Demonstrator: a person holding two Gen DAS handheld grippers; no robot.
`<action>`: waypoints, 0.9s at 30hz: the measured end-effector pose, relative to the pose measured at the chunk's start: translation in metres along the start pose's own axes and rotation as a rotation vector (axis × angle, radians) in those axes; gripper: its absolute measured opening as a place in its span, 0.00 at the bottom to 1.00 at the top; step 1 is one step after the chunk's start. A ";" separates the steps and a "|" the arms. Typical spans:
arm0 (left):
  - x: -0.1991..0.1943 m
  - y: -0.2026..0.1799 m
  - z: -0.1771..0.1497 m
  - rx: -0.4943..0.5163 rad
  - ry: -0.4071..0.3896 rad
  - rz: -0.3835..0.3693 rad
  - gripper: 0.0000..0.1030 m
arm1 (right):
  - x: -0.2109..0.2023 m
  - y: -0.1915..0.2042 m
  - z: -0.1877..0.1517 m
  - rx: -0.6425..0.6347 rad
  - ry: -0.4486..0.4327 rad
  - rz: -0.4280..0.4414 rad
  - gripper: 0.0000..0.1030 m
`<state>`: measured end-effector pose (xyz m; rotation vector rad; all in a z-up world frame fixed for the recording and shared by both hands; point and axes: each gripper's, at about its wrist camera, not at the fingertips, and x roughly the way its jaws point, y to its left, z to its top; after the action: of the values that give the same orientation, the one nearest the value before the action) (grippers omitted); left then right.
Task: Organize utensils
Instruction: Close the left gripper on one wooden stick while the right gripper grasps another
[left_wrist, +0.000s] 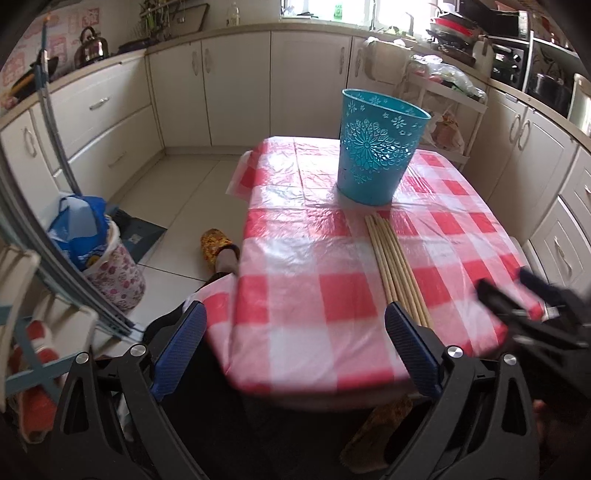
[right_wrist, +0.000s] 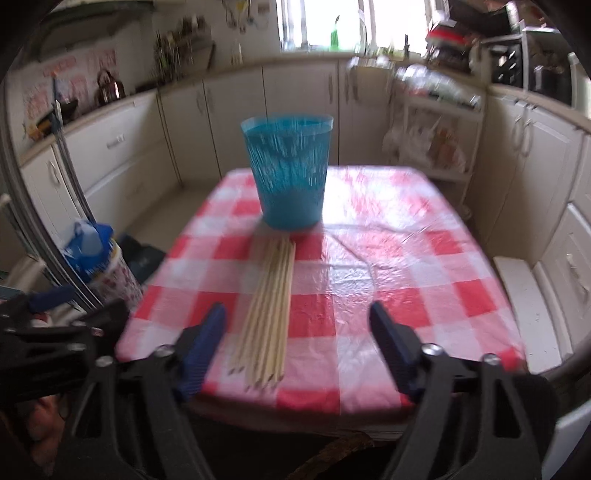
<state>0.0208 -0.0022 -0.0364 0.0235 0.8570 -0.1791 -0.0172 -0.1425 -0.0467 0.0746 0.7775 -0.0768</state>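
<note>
1. While both grippers hover over the near table edge, the left gripper (left_wrist: 295, 339) has its jaws spread wide with nothing between them.
2. Wooden sticks (right_wrist: 269, 306) lie bundled on the checked tablecloth (right_wrist: 388, 280), pointing toward the upright blue bin (right_wrist: 288, 170) farther back.
3. Right gripper (right_wrist: 297, 343) jaws stand apart, empty, just right of the sticks.

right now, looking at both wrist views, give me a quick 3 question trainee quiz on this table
1. True or false: the wooden sticks already stand inside the blue basket.
2. Which gripper has the sticks lying beneath its open jaws? A. left gripper B. right gripper
3. What covers the table?

Key: 1. False, they lie flat on the table, in front of the basket. 2. B. 3. A red and white checked tablecloth.
</note>
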 end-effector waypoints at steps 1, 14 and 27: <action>0.007 -0.002 0.002 -0.002 -0.002 -0.008 0.91 | 0.020 -0.004 0.006 0.010 0.030 0.015 0.57; 0.102 -0.030 0.040 0.018 0.073 -0.011 0.91 | 0.128 -0.014 0.033 0.026 0.163 0.085 0.13; 0.155 -0.068 0.058 0.099 0.117 0.008 0.84 | 0.132 -0.043 0.035 0.129 0.157 0.186 0.10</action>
<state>0.1524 -0.0971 -0.1121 0.1311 0.9636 -0.2146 0.0967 -0.1944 -0.1169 0.2772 0.9185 0.0569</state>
